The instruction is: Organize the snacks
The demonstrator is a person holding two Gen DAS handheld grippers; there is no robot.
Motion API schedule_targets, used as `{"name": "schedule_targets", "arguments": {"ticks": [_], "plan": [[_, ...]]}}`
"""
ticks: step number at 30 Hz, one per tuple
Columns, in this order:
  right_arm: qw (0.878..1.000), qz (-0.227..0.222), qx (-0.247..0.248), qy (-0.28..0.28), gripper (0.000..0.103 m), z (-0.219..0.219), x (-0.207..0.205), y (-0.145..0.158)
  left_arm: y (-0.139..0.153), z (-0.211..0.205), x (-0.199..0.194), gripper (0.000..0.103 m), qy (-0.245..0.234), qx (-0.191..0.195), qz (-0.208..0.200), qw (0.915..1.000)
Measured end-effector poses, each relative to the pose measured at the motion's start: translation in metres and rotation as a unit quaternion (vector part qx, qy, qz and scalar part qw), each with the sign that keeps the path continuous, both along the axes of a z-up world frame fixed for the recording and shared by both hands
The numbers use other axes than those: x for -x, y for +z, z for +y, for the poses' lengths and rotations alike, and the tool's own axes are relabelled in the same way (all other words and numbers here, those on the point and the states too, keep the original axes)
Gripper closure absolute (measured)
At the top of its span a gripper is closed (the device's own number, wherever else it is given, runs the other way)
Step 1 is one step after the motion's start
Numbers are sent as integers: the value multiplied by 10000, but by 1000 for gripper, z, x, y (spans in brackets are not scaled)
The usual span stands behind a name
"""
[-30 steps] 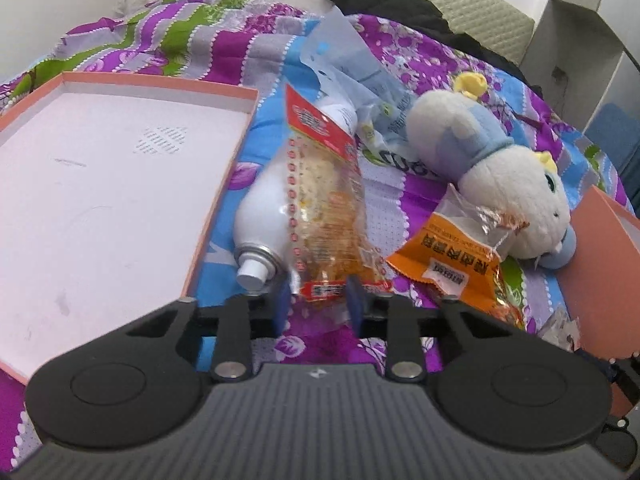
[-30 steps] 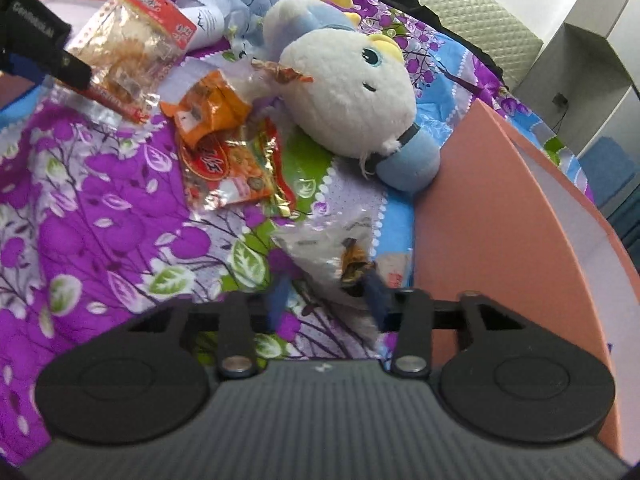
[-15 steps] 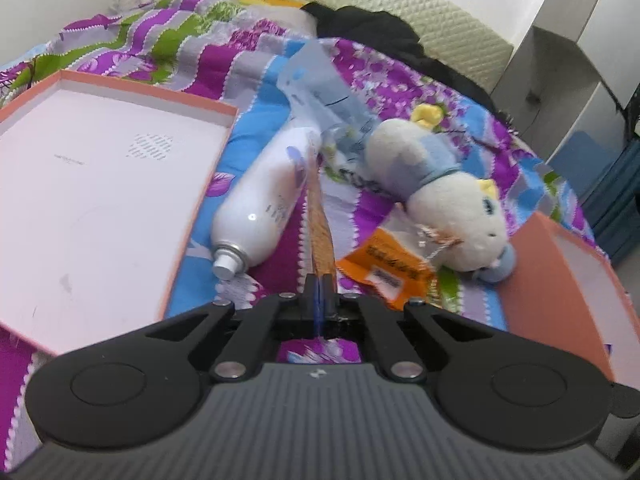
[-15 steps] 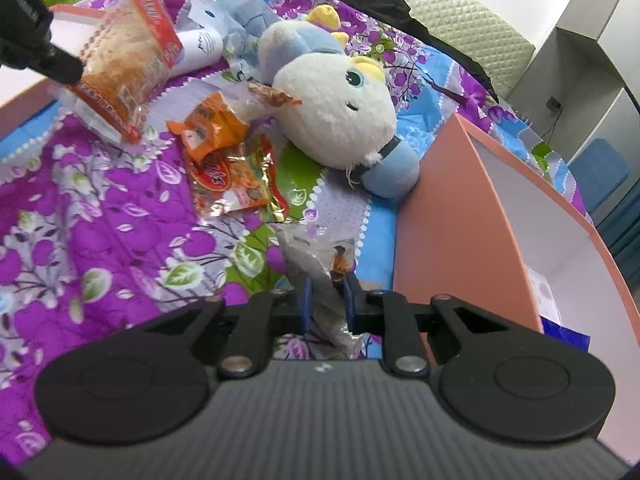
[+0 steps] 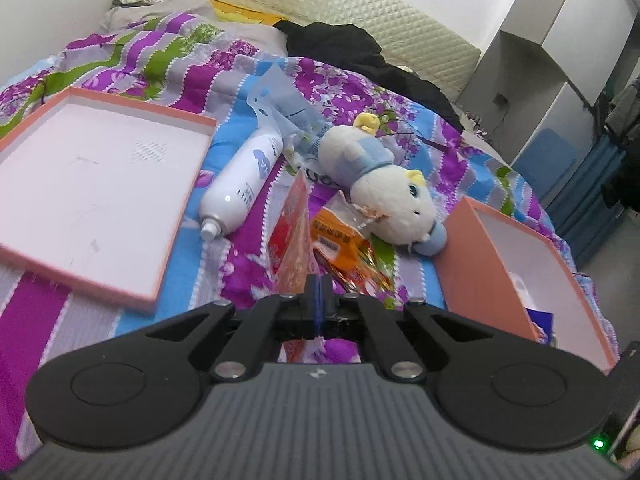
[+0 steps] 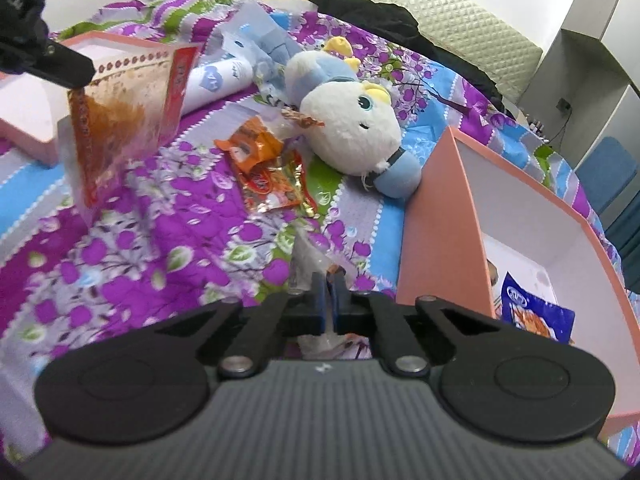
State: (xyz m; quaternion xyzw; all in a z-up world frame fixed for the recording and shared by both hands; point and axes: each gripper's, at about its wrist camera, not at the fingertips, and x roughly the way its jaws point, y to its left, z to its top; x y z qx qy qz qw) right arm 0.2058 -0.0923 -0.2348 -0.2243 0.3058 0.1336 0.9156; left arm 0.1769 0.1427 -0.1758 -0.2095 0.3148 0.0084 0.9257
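Observation:
My left gripper (image 5: 318, 289) is shut on a clear snack packet with a red label (image 5: 294, 236), which hangs edge-on above the quilt. The right wrist view shows that packet (image 6: 124, 120) held up at the left by the left gripper (image 6: 78, 72). My right gripper (image 6: 328, 285) has its jaws closing, pads pressed on a small clear packet (image 6: 316, 256) lifted just off the quilt. Orange snack packets (image 6: 264, 160) lie on the quilt by the plush toy. The open pink box (image 6: 440, 216) stands at the right, with a blue snack bag (image 6: 532, 316) inside.
A pink box lid (image 5: 160, 292) lies open at the left. A white spray bottle (image 5: 240, 184), a bluish plastic bag (image 5: 280, 100) and a white and blue plush toy (image 5: 384, 184) lie mid-bed. Dark clothing and a padded headboard are behind.
Both grippers went from open to shut on their packets and rose. The red-label packet came up off the spray bottle and now hangs edge-on.

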Motion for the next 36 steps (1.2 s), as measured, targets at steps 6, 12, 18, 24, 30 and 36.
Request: {"name": "schedule_targets", "arguments": {"ticks": [6,12,18,24,30,36], "plan": [[9998,-9,-63,183,100,0,35,10,4,1,51,103,-33,567,87,9984],[9989,-130,-423,147,98,-2,41,10,-20,22,81,103,168,701,374,9967],[9993,-5,-330,181,78,2,21,-3,-32,45,95,101,344,606,611,9957],[9989,227,62,395,66,11,-1,-24,-35,54,98,44,420,369,833,9949],[9975,423,383,426,62,15,-20,-40,-36,53,96,20,311,-17,930,9952],[9964,531,553,365,61,17,-29,-50,-47,45,85,13,70,-445,1174,9921]]}}
